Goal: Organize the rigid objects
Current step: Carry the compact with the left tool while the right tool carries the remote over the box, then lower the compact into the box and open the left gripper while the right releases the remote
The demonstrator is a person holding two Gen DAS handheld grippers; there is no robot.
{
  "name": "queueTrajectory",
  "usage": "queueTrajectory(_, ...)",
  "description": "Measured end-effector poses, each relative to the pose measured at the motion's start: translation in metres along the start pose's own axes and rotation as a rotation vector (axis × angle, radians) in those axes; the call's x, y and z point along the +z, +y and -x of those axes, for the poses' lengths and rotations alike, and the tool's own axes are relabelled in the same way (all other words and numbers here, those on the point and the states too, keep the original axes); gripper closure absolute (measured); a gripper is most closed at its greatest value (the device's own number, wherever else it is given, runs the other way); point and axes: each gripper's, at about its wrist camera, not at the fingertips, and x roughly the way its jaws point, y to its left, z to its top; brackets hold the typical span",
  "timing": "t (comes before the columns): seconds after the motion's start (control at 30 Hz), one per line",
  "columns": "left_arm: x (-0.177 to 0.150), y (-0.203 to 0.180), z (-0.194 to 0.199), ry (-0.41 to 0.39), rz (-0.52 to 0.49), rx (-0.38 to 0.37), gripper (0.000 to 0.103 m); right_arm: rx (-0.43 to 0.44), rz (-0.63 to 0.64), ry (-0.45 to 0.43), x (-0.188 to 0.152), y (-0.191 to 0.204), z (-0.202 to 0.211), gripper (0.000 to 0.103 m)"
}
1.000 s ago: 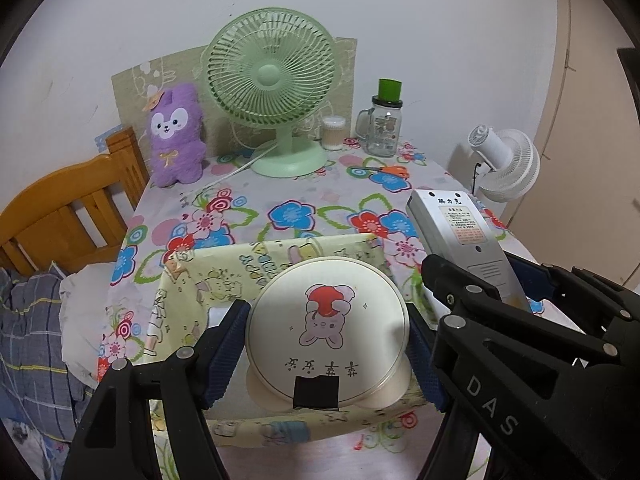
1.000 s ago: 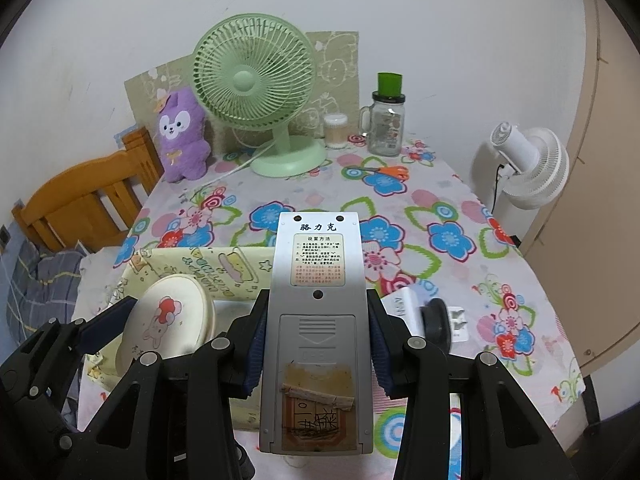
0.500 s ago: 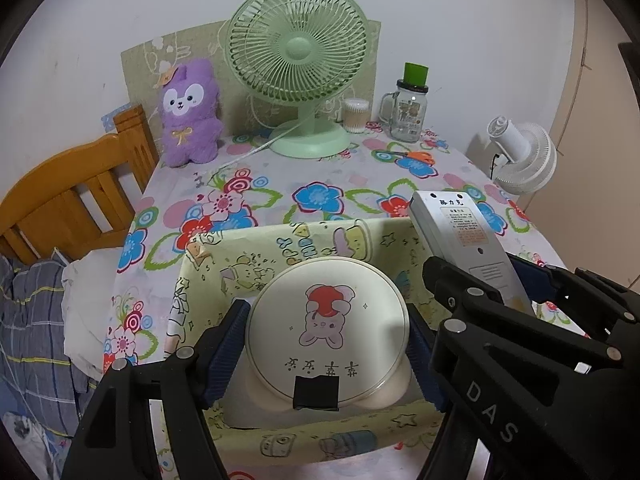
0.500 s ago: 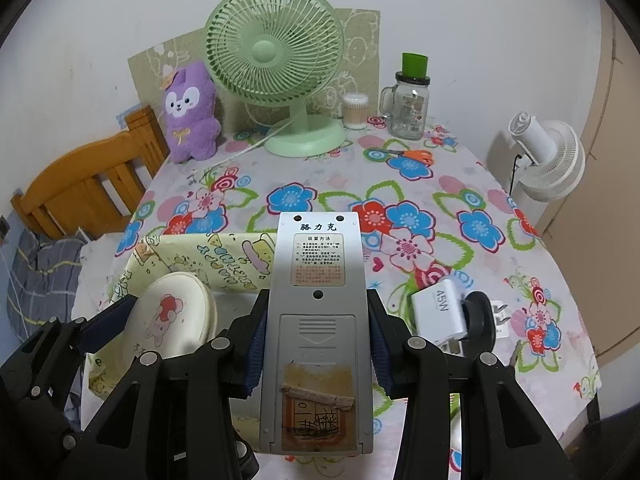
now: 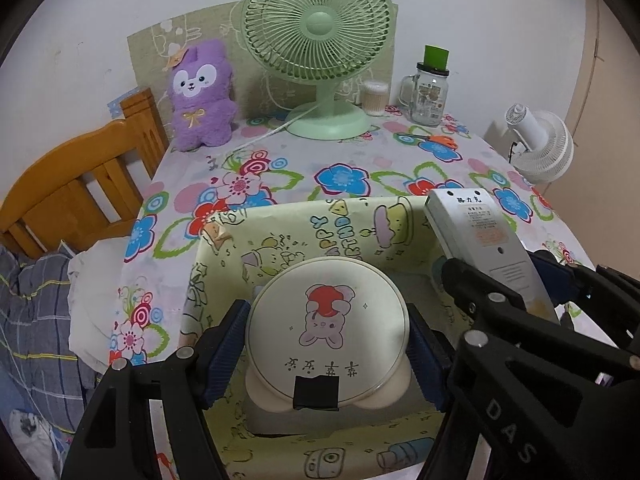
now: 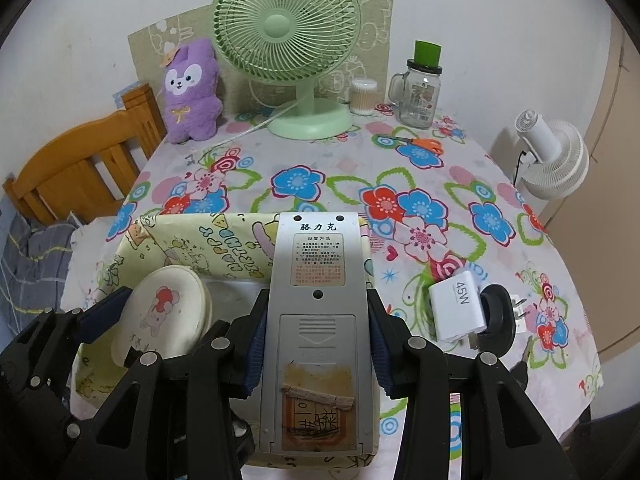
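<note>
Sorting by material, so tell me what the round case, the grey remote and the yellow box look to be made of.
Round case: likely hard plastic, cream, smooth with a soft sheen and a printed bunny.
Grey remote: moulded plastic, matte silver-grey, with a ribbed battery cover and paper labels, one peeling.
Yellow box: looks like thin cardboard covered in printed cartoon paper; one corner is creased.

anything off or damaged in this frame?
The remote in the right gripper has yellowed, peeling tape with scribbles over its battery cover. A corner of the yellow box shows a curled tape patch. Orange scissors lie loose on the tablecloth. Nothing spilled.
</note>
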Motion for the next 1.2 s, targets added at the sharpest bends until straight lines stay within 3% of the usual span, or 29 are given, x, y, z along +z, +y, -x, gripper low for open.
queueTrajectory(0.17, -0.003, 0.004, -0.006, 0.019, -0.002, 0.012, 0.027, 0.035, -0.014, 0.037, -0.002, 0.004, -0.01, 0.056)
queueTrajectory(0.4, -0.005, 0.007, -0.015, 0.05, 0.017, 0.011, 0.025, 0.013, 0.004, 0.043, -0.005, 0.008, -0.018, 0.056)
queueTrajectory(0.6, -0.006, -0.001, -0.01, 0.033, -0.007, -0.012, 0.011, 0.016, 0.013, 0.045, -0.002, 0.004, -0.023, 0.056)
queueTrajectory(0.77, -0.005, 0.0, -0.007, 0.04, 0.009, -0.025, 0.009, 0.026, 0.014, 0.051, -0.003, 0.004, -0.018, 0.048)
queueTrajectory(0.83, -0.006, 0.0, -0.003, 0.031, 0.014, -0.026, 0.008, 0.021, 0.021, 0.041, -0.003, 0.005, -0.013, 0.032)
queueTrajectory(1.03, -0.007, -0.002, 0.015, -0.012, 0.014, 0.0, 0.004, 0.033, 0.021, -0.005, -0.005, 0.004, 0.009, 0.02)
queueTrajectory(1.2, -0.009, -0.008, 0.027, -0.035, 0.009, -0.002, 0.003, 0.023, 0.027, -0.042, -0.007, -0.002, 0.025, 0.016)
